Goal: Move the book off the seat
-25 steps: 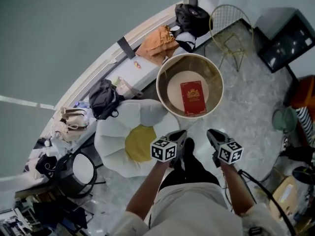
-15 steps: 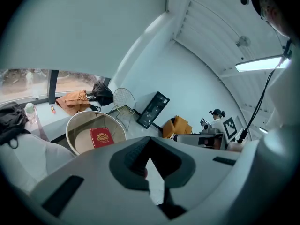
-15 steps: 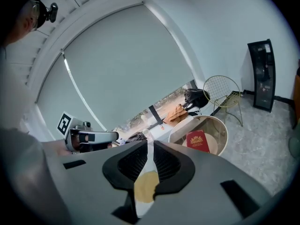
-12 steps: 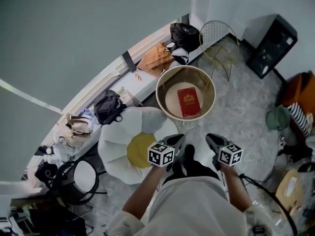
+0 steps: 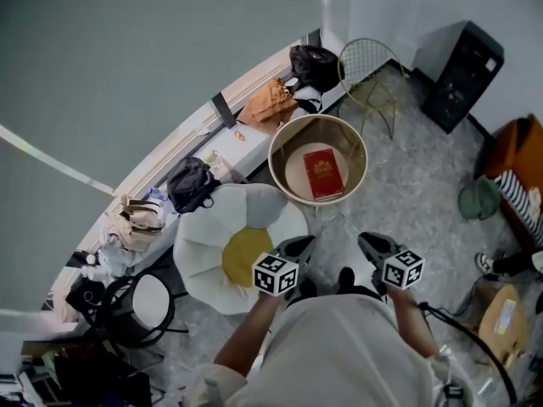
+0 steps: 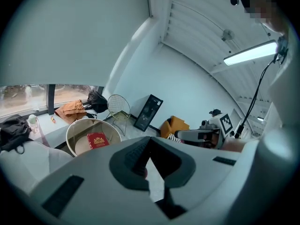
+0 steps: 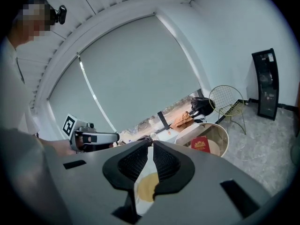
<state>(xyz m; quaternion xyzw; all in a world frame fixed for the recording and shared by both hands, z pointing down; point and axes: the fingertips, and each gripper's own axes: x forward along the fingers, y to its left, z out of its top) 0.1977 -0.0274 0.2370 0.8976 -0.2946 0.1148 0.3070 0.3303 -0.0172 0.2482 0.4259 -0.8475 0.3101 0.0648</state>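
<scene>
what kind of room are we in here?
Probably a lounge or living-room corner, possibly staged: a round tub chair with a red book on its seat, a flower-shaped cushion, a wire chair, and bags along a long window ledge.
</scene>
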